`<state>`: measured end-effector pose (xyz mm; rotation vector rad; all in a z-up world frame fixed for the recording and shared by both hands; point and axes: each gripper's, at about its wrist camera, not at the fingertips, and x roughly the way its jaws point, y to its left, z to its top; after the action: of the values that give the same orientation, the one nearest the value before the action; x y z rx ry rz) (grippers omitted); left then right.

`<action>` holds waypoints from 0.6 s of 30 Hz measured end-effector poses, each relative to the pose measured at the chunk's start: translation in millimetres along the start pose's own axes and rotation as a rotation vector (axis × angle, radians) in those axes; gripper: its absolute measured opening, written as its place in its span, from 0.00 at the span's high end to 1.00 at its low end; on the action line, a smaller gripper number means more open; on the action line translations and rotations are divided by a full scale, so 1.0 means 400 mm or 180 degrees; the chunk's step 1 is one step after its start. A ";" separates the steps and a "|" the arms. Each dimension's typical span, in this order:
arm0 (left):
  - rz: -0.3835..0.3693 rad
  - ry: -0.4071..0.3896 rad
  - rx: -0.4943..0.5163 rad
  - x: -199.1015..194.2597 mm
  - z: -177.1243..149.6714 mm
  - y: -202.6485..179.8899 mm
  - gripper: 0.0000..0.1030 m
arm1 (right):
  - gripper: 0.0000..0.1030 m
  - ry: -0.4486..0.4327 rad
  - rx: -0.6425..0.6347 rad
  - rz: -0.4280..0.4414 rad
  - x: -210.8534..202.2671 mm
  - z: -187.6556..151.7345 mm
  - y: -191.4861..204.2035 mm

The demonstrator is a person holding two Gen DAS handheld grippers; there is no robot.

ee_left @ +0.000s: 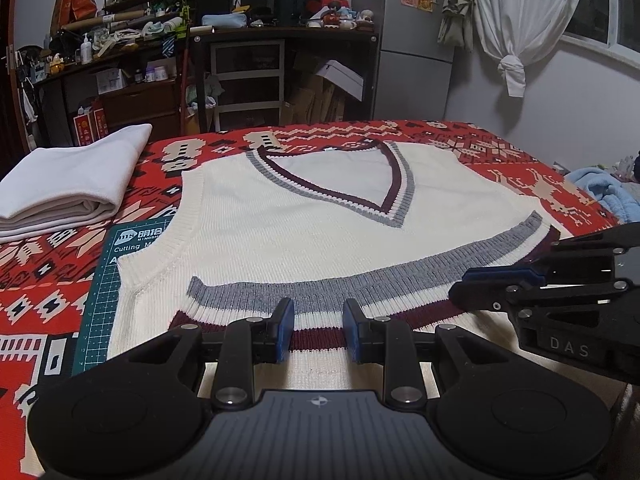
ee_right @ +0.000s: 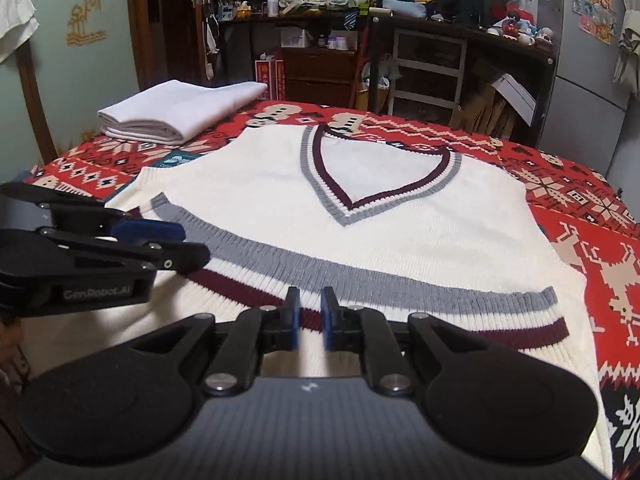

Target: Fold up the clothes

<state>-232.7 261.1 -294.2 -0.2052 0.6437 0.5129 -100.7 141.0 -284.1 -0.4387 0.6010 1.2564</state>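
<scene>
Here a cream knit vest (ee_left: 288, 216) lies flat on a red patterned cloth (ee_left: 500, 148), its striped hem folded up toward the V-neck. The left gripper (ee_left: 319, 330) and right gripper (ee_right: 310, 322) hover at the near fold, jaws spread apart, pinching nothing. A folded white garment (ee_left: 72, 184) sits at the far left.

My left gripper (ee_left: 319, 330) is held low and level, its blue-padded fingers (ee_left: 286, 330) parted with a clear gap between them. My right gripper (ee_right: 310, 320) sits just beside it, pointing the same way — its fingers (ee_right: 295, 322) stand closer together, a narrow gap showing, nothing between them.
</scene>
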 end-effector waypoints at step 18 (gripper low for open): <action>0.0174 0.0044 -0.0579 -0.039 0.001 0.166 0.86 | 0.90 -0.0047 0.0855 -0.0652 -0.093 -0.040 -0.324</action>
<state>-277.4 311.9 -285.9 -0.3638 0.6175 0.6238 14.5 69.6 -274.9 -0.2590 0.6838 0.9671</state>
